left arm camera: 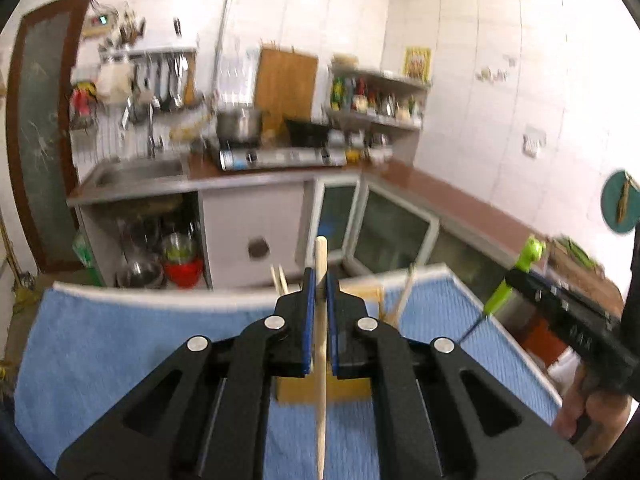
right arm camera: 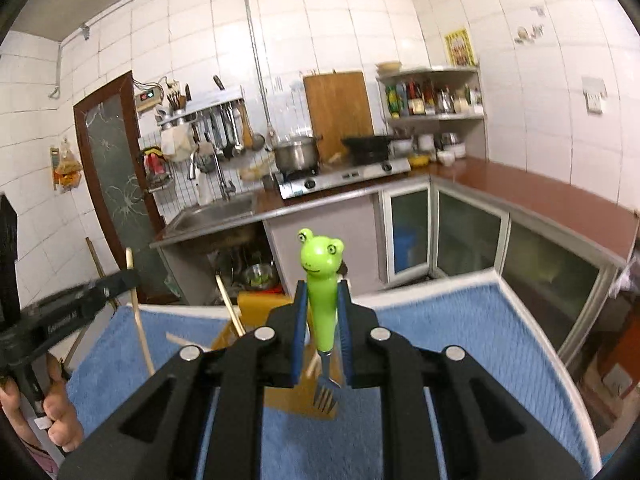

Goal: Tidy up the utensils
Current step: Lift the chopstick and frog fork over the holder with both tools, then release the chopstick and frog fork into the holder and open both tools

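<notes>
Left tongs (left arm camera: 319, 312): you have them clamped on a long, pale, round wooden stick (left arm camera: 321, 360), which stands nearly upright between the blue pads, one end above the jaws and the longer end hanging below.
Right tongs (right arm camera: 323, 320): you have them clamped on the green plastic frog-head handle of a small metal fork (right arm camera: 322, 312), frog face up, tines pointing down.
Where both sit: each utensil is held in the air over the blue towel-covered worktop (left arm camera: 120, 344), above a yellow-brown wooden box (right arm camera: 256, 308) that has other light wooden sticks (right arm camera: 232, 312) leaning out of it.
Slip risk, stick: your grip sits high on a smooth round shaft, so a quick swing could let it slide or pivot between the pads.
Slip risk, fork: the glossy handle tapers, and a loose squeeze could let it twist or drop tines-first onto the towel.
Snag risk: the leaning sticks stand just under both loads; lowering without aiming could knock them or tip the box.
Collision risk: your two tongs are near each other, so crossing paths could bump one utensil out.
</notes>
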A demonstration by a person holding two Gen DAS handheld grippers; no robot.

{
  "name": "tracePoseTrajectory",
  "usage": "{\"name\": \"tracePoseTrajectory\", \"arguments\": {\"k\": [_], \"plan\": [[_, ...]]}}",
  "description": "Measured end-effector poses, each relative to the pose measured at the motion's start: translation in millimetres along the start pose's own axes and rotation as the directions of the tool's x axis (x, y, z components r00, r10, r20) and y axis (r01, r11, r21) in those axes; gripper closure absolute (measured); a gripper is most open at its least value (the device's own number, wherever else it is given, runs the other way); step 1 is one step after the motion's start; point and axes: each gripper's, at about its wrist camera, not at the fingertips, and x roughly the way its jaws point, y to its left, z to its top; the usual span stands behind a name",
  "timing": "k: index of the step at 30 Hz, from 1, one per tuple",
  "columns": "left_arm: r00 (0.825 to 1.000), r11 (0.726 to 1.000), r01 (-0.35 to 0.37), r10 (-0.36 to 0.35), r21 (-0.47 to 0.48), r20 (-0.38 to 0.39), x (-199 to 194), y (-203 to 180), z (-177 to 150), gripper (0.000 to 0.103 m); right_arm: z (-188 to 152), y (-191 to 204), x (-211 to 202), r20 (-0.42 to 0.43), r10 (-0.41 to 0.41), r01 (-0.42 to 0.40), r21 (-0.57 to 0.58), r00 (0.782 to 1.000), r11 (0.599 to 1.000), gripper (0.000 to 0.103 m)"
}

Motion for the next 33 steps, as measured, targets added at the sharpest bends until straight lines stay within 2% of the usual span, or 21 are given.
{"name": "tracePoseTrajectory", "arguments": {"k": [3,7,10,12,17,23,28,30,33], "plan": [[0.996,1.000,-0.001,0.001,0.000,0.084,0,-1,24,0.098,14,9,10,0.014,0.001,-0.001,-0.013,1.000,1.000,0.088],[0.977,1.000,-0.015,0.011,0.017,0.212,8,-5,46,0.098,20,16,27,0.016,0.002,-0.002,-0.021,1.000,1.000,0.088],[0.972,1.000,0.012,-0.014,0.008,0.233,27,-1,46,0.098,13,16,40,0.003,0.016,-0.016,-0.007,1.000,1.000,0.088],[0.971,1.000,0.005,-0.007,0.008,0.237,39,-1,39,0.098,6,18,54,-0.014,0.023,-0.023,-0.012,1.000,1.000,0.088],[0.982,0.999,-0.009,0.002,0.037,0.187,78,2,4,0.098,-15,18,82,-0.067,0.023,-0.025,-0.032,0.998,0.999,0.088],[0.991,0.999,0.002,-0.007,0.043,0.136,103,13,-31,0.098,-48,17,108,-0.157,0.015,-0.022,-0.043,0.987,0.999,0.088],[0.996,0.999,-0.004,0.001,0.035,0.093,114,18,-47,0.098,-72,10,126,-0.222,0.006,-0.013,-0.030,0.975,0.999,0.088],[0.998,1.000,0.004,-0.006,0.031,0.058,118,18,-52,0.098,-78,7,132,-0.227,0.001,-0.007,-0.024,0.974,1.000,0.088],[1.000,0.998,-0.023,0.023,0.054,0.015,127,18,-60,0.098,-80,5,133,-0.217,-0.001,-0.002,-0.013,0.976,1.000,0.088]]}}
